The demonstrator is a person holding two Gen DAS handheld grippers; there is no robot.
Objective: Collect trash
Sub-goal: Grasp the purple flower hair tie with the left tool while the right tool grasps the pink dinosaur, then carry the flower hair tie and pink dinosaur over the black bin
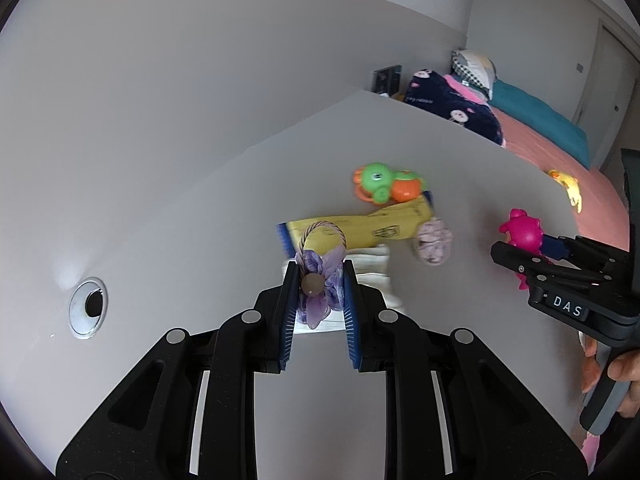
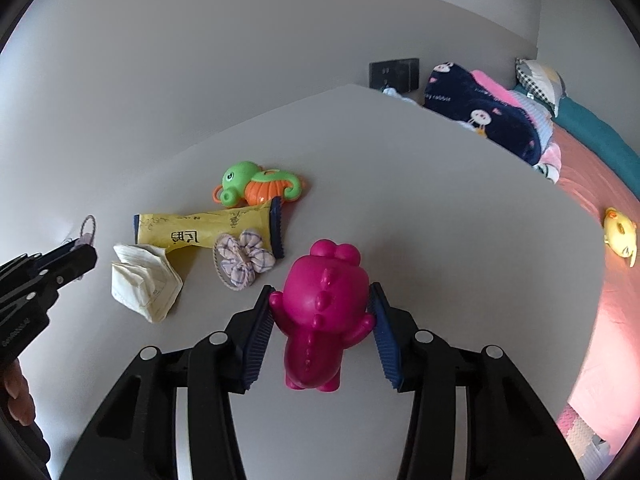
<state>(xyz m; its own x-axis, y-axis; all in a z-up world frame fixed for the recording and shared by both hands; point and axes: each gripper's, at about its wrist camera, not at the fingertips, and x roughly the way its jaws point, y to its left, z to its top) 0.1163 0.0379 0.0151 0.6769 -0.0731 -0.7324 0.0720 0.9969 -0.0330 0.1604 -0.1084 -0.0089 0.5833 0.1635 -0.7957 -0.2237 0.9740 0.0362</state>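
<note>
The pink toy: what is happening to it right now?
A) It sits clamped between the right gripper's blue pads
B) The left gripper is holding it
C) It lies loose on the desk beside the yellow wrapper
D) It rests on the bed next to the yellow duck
A: the right gripper has its blue pads pressed against both sides of the pink toy, while the left gripper holds a purple hair tie instead.

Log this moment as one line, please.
left gripper: shut on purple flower hair tie | right gripper: shut on pink dinosaur toy | yellow wrapper, crumpled mask: on table
</note>
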